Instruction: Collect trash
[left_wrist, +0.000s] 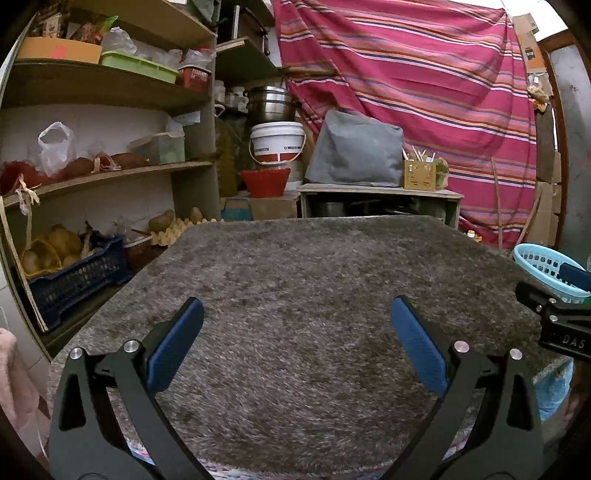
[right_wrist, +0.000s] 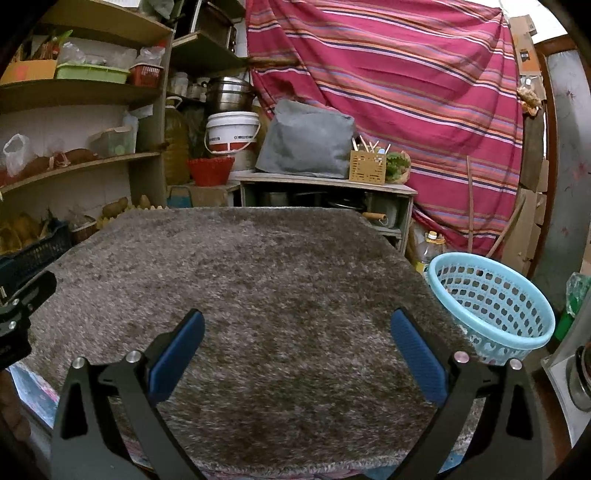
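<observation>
Left wrist: left gripper (left_wrist: 297, 343) fingers spread wide, empty, above rug (left_wrist: 295, 266). Right gripper (right_wrist: 297, 350) likewise spread, empty; basket (right_wrist: 491, 299) at 2 o'clock.

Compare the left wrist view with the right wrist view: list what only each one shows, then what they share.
Only the left wrist view shows the blue crate of potatoes fully. Only the right wrist view shows the whole light blue basket beside the rug, plus a yellow-capped bottle behind it. Both show the grey shaggy rug, striped cloth, white bucket, and open left gripper and right gripper.
</observation>
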